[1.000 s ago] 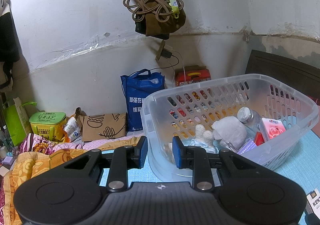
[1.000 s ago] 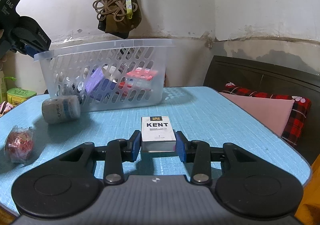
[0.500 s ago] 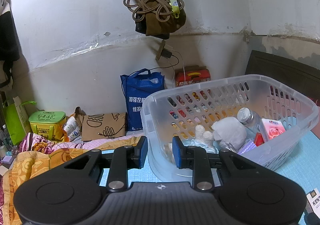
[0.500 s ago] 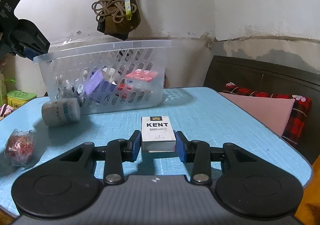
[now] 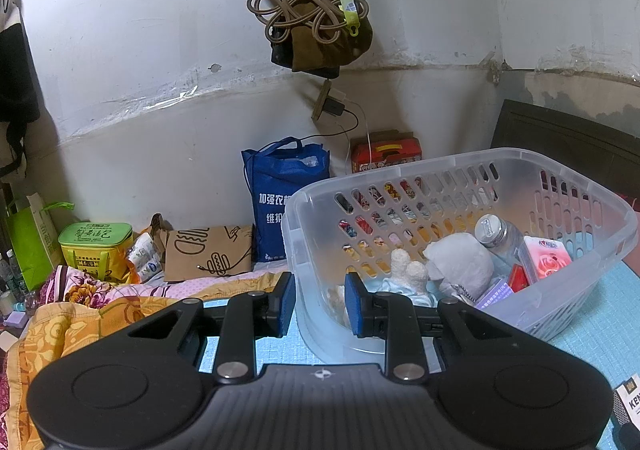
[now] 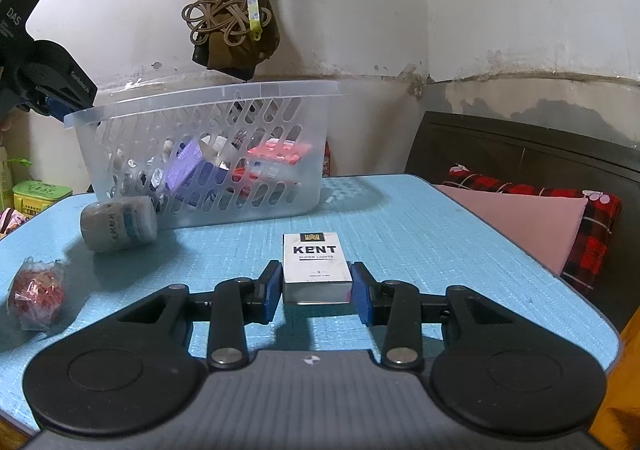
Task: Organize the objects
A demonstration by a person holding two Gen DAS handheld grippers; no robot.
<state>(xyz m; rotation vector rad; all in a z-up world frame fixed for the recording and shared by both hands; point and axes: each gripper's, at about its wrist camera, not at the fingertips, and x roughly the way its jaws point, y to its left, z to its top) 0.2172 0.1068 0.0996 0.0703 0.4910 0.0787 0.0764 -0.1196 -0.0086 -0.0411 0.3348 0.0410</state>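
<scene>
My right gripper (image 6: 315, 292) is shut on a white KENT cigarette pack (image 6: 316, 267), held just above the blue table (image 6: 420, 250). A clear plastic basket (image 6: 208, 154) stands at the back of the table with several items inside. In the left wrist view the basket (image 5: 460, 186) holds a plush toy (image 5: 460, 262), a bottle (image 5: 496, 234) and a pink packet (image 5: 546, 256). My left gripper (image 5: 320, 304) is open and empty, its jaws either side of the basket's near corner.
A grey roll (image 6: 118, 224) lies beside the basket. A red item in a clear bag (image 6: 36, 290) lies at the table's left. A pink pillow (image 6: 520, 222) and dark headboard are at the right. Bags and boxes (image 5: 208, 250) stand by the wall.
The right gripper has lifted slightly with the pack; the view has dipped a little. The left gripper has hardly moved.
</scene>
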